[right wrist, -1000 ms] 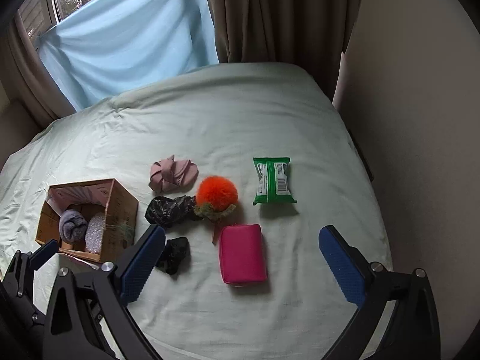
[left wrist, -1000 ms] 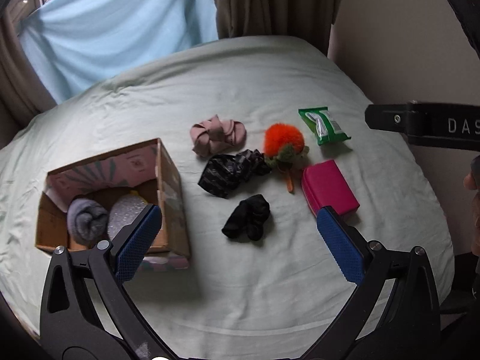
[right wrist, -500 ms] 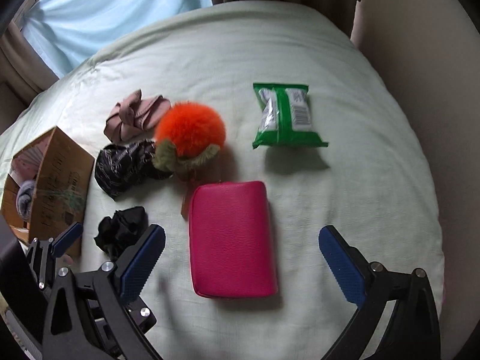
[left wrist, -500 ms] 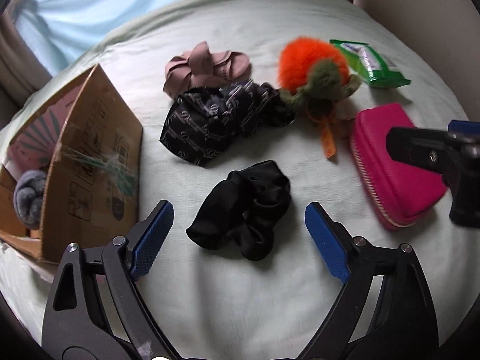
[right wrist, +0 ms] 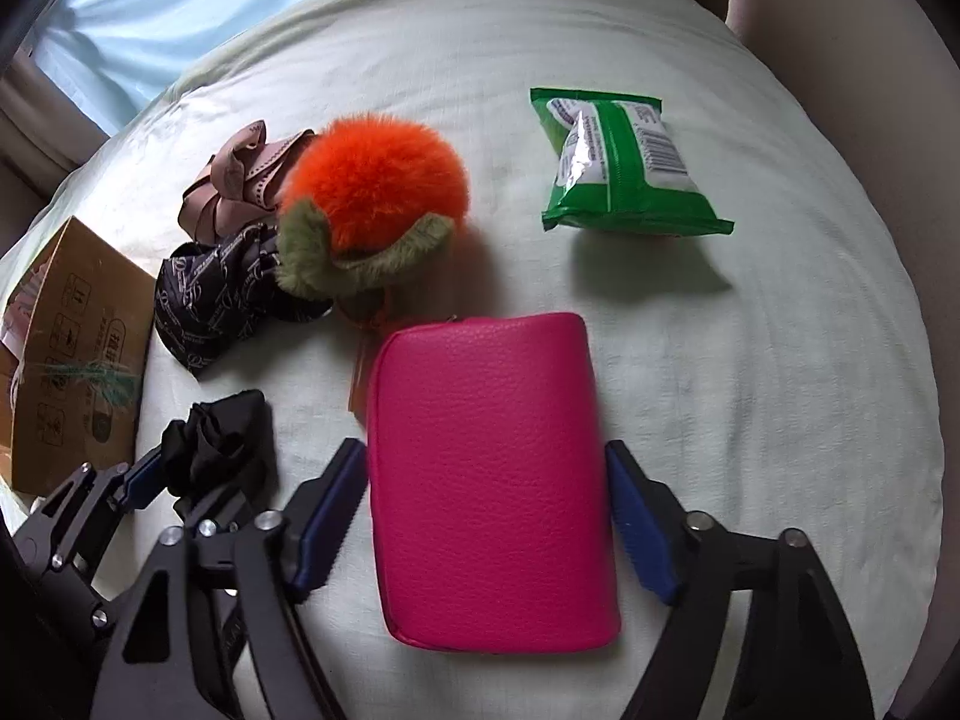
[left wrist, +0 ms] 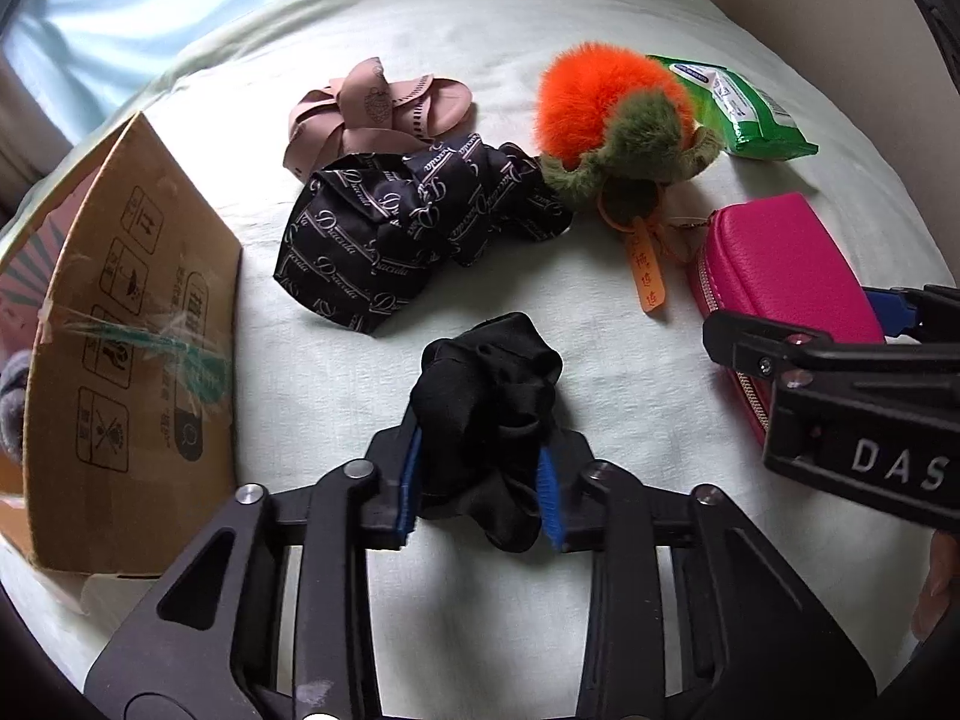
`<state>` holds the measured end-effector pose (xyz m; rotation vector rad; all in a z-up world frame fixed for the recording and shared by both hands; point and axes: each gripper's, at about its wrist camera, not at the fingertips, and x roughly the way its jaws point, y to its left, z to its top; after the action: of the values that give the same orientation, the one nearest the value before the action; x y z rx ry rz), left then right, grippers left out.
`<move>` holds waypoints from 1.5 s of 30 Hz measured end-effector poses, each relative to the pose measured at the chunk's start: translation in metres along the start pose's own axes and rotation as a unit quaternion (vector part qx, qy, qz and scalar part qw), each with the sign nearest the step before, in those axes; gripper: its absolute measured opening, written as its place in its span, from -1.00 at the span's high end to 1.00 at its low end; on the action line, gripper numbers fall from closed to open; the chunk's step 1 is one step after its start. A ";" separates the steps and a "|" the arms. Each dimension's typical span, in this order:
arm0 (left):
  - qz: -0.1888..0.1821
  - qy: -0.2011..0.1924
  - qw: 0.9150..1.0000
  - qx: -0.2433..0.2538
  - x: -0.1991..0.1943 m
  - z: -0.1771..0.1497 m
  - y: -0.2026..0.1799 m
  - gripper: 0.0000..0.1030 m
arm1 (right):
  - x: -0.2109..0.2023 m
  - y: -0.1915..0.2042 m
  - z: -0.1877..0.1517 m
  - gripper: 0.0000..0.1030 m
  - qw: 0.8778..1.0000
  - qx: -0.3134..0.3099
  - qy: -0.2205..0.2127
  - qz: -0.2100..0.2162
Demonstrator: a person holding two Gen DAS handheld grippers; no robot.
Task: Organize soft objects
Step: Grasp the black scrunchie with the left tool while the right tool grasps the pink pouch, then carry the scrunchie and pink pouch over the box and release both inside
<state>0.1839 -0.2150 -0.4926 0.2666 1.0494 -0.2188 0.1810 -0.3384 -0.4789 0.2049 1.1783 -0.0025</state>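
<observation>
My left gripper (left wrist: 480, 489) is shut on a black scrunchie (left wrist: 486, 390) lying on the pale green bed sheet (left wrist: 600, 12); it also shows in the right wrist view (right wrist: 210, 450). My right gripper (right wrist: 486, 516) is open, its blue pads either side of a pink pouch (right wrist: 489, 468), close to its edges. The pouch also shows in the left wrist view (left wrist: 786, 276). Behind lie a black printed cloth (left wrist: 396, 234), a pink ribbon bow (left wrist: 372, 111) and an orange and green furry charm (right wrist: 372, 204).
A cardboard box (left wrist: 132, 348) stands at the left with a grey soft item barely showing inside. A green wipes packet (right wrist: 618, 168) lies at the far right. A beige wall and curtains border the bed behind.
Both grippers dropped toward the bed. The left one closed on the black scrunchie. The right one came down around the pink pouch and narrowed its opening.
</observation>
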 end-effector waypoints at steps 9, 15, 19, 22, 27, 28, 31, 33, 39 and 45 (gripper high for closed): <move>0.002 -0.004 1.000 -0.009 -0.014 0.006 0.002 0.61 | -0.009 -0.001 -0.004 0.00 1.000 -0.013 -0.003 0.006; 0.000 -0.010 1.000 -0.010 -0.040 0.012 0.004 0.62 | -0.030 -0.004 -0.009 0.13 1.000 0.004 -0.012 0.014; -0.004 -0.023 1.000 -0.018 -0.068 0.021 0.006 0.62 | -0.059 -0.006 -0.008 0.15 0.999 0.008 -0.028 0.016; -0.009 -0.036 0.999 -0.022 -0.097 0.029 0.010 0.62 | -0.085 -0.004 -0.006 0.15 0.999 0.002 -0.039 0.013; -0.024 -0.056 0.997 -0.037 -0.153 0.045 0.025 0.62 | -0.142 0.009 0.003 0.15 0.998 -0.006 -0.061 0.009; -0.024 -0.060 0.997 -0.037 -0.165 0.048 0.029 0.62 | -0.151 0.013 0.005 0.15 0.998 -0.006 -0.064 0.009; -0.024 -0.074 0.996 -0.047 -0.200 0.054 0.045 0.62 | -0.186 0.029 0.011 0.15 0.997 -0.015 -0.079 0.011; -0.022 -0.082 0.995 -0.055 -0.224 0.057 0.060 0.62 | -0.207 0.041 0.013 0.15 0.996 -0.023 -0.089 0.015; -0.015 -0.105 0.991 -0.080 -0.280 0.062 0.115 0.62 | -0.265 0.090 0.021 0.15 0.990 -0.051 -0.126 0.038; 0.001 -0.121 0.989 -0.090 -0.315 0.059 0.182 0.62 | -0.300 0.148 0.024 0.15 0.985 -0.057 -0.152 0.062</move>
<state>0.1363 -0.0456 -0.1690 0.0748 0.8216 -0.1486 0.1042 -0.2284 -0.1718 0.1702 0.8567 0.1393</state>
